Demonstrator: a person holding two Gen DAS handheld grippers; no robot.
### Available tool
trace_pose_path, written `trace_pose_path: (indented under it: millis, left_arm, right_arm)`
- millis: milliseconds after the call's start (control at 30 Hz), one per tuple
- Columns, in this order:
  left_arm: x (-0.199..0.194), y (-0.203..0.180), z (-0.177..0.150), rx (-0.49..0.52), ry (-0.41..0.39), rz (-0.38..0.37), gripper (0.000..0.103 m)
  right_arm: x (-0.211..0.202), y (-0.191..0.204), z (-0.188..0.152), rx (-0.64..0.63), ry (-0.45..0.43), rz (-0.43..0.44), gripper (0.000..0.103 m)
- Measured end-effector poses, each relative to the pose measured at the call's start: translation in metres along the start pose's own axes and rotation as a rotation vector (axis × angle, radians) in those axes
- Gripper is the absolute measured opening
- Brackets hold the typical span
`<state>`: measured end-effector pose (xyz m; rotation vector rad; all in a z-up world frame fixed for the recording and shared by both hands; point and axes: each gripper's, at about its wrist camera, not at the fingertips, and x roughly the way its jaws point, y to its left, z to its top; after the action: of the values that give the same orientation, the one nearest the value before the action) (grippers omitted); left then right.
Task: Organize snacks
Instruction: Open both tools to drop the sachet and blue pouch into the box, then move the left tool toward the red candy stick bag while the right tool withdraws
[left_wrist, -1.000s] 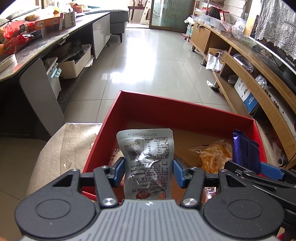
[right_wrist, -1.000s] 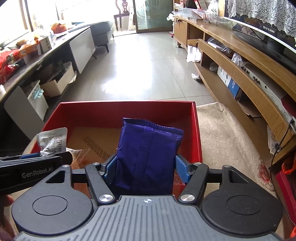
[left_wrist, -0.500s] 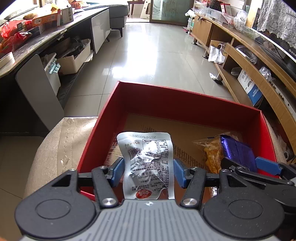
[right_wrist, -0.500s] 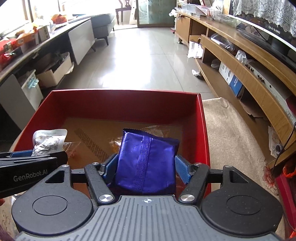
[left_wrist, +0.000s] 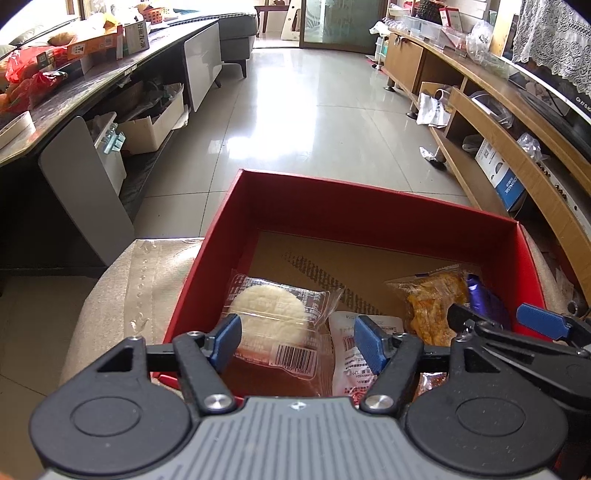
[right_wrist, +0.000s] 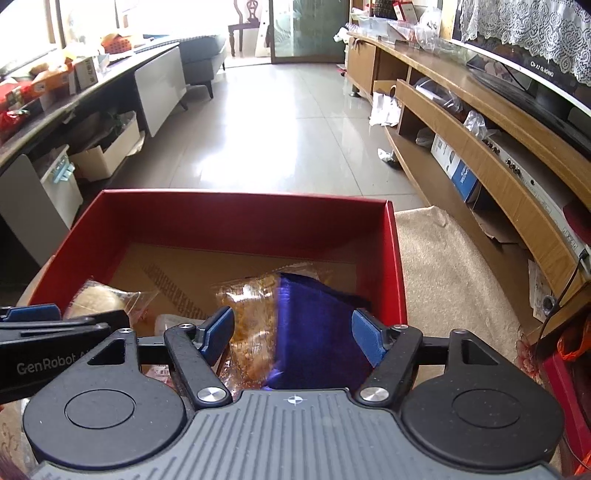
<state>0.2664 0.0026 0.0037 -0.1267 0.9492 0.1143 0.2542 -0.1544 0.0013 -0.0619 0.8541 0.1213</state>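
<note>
A red box (left_wrist: 369, 206) (right_wrist: 236, 218) with a cardboard floor holds the snacks. My left gripper (left_wrist: 297, 341) is open and empty over its near left part, above a clear pack with a round pale cake (left_wrist: 266, 317). The silver pouch (left_wrist: 351, 362) lies in the box under my left gripper's right finger. My right gripper (right_wrist: 293, 336) is open over the near right part; the purple packet (right_wrist: 317, 332) lies loose below it beside an orange snack bag (right_wrist: 251, 317). The right gripper also shows in the left wrist view (left_wrist: 513, 321).
The box sits on a beige cloth-covered surface (right_wrist: 443, 273). A wooden TV cabinet (right_wrist: 480, 147) runs along the right. A grey counter with clutter (left_wrist: 74, 85) runs along the left. Tiled floor (left_wrist: 314, 122) lies beyond the box.
Both grippers have opened. The silver pouch dropped from my left gripper into the box and the purple packet dropped from my right gripper beside the orange bag.
</note>
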Motion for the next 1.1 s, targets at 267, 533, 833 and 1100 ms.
trace_pose_path:
  millis: [267, 533, 833, 1100]
  left_arm:
    - [-0.024, -0.003, -0.004, 0.012, -0.028, -0.024, 0.065]
    - [-0.042, -0.003, -0.012, 0.019, -0.051, -0.026, 0.066]
    - [-0.058, 0.003, -0.027, -0.001, -0.032, -0.049, 0.067]
    - [-0.073, 0.01, -0.048, -0.016, -0.012, -0.069, 0.067]
  right_arm:
    - [-0.024, -0.005, 0.005, 0.012, -0.042, -0.015, 0.078]
    - [-0.043, -0.003, 0.005, -0.019, -0.057, -0.043, 0.078]
    - [-0.065, 0.0, -0.006, -0.042, -0.048, -0.058, 0.078]
    - [-0.085, 0.001, -0.026, -0.028, -0.033, -0.03, 0.079]
